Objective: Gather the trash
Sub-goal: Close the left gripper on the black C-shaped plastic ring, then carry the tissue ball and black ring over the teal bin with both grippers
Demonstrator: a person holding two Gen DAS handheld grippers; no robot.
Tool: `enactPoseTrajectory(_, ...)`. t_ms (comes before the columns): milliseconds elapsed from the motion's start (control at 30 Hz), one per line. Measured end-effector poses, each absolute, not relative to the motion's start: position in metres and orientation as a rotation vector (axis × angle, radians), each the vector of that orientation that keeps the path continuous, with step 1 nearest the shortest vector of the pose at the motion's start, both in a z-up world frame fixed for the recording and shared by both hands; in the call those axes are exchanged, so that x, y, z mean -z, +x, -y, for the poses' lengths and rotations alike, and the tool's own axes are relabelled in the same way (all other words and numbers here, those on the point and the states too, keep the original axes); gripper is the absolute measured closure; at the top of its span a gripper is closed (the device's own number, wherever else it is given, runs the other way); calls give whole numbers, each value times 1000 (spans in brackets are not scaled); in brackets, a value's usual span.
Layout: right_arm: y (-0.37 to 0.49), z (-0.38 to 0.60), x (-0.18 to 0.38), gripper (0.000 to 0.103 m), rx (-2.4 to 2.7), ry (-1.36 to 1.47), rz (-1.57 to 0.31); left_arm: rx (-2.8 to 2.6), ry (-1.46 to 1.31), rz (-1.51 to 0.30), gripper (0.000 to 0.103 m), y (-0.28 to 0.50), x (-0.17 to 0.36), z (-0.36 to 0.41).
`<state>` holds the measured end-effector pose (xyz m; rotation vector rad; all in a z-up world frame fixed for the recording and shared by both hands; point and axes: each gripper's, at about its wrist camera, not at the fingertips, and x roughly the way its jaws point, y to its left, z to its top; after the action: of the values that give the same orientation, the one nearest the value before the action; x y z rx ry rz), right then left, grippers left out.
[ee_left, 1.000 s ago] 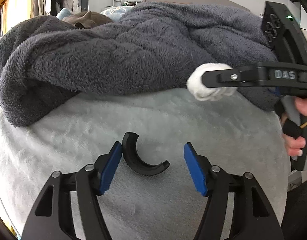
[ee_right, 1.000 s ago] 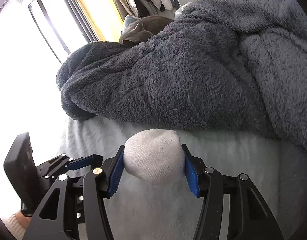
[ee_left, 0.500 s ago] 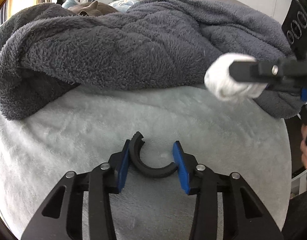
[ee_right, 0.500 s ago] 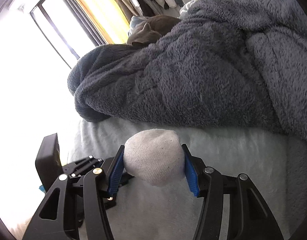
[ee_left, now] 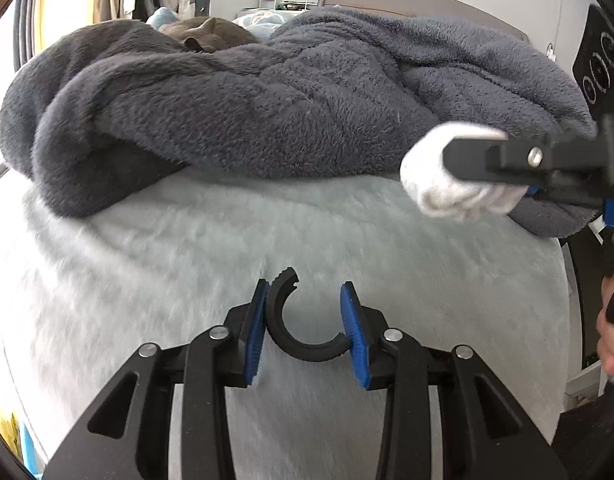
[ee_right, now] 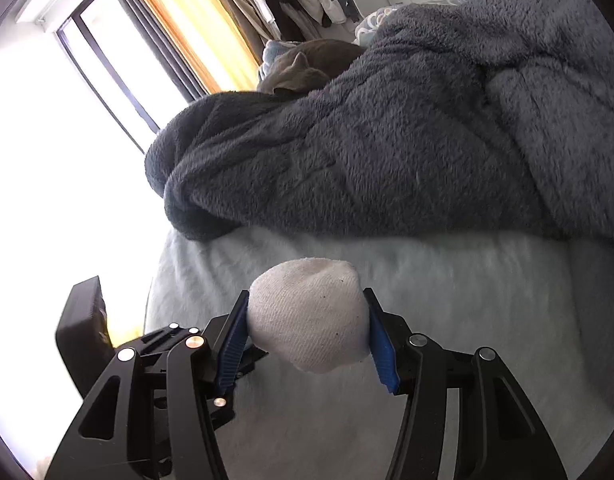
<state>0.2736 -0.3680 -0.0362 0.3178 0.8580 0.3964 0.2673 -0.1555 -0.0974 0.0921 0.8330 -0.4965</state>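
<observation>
Your left gripper [ee_left: 303, 322] is angled down toward the pale fleece bed cover [ee_left: 147, 264], and its fingers [ee_left: 254, 330] are closing on the curved black plastic piece [ee_left: 291, 332], with both blue pads already against it. The piece is a broken C-shaped arc: its open side faces up and away from you, one toothed end rises along the left pad, and the other end butts against the right pad, so its span runs across the grip from side to side.

Your right gripper [ee_right: 307, 330] also tilts downward, and its fingers [ee_right: 381, 344] are clamped on the balled white sock [ee_right: 309, 316], which bulges out ahead of the pads with its rounded end pointing forward.

The left wrist view shows the right gripper [ee_left: 467, 168] from the side, hovering above the bed near the edge of the grey blanket [ee_left: 267, 112], with part of your hand [ee_left: 613, 340] at the right border. Only the right wrist view shows the bright window [ee_right: 47, 140], a grey cat [ee_right: 303, 66] lying beyond the blanket [ee_right: 387, 140], and the left gripper's body low at the left; the black piece is hidden there.
</observation>
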Motion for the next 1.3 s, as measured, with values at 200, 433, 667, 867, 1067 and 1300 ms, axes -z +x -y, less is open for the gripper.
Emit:
enactPoseTrajectory(200,233,355,36,48,-358,299,-847,462,16,-837,64,240,90,133)
enactPoseTrajectory(433,186,329,35,47,-418,316,-799,399,-57,-821,64,205,87,93)
enactPoseTrajectory(667,159,291,29,47,-435,248,-744,321,-70,-829,64,180,93,46)
enactPoseTrajectory(867,158,254,34,47,-472,178,-755,240,-40,-853,63,168,101,6)
enactPoseTrajectory(1067,163,210,41,47,-539,110,-772,179,-76,-853,63,160,104,-37)
enactPoseTrajectory(1300,166,160,50,47,-622,74,-797,114,-127,-900,63,158,118,-77)
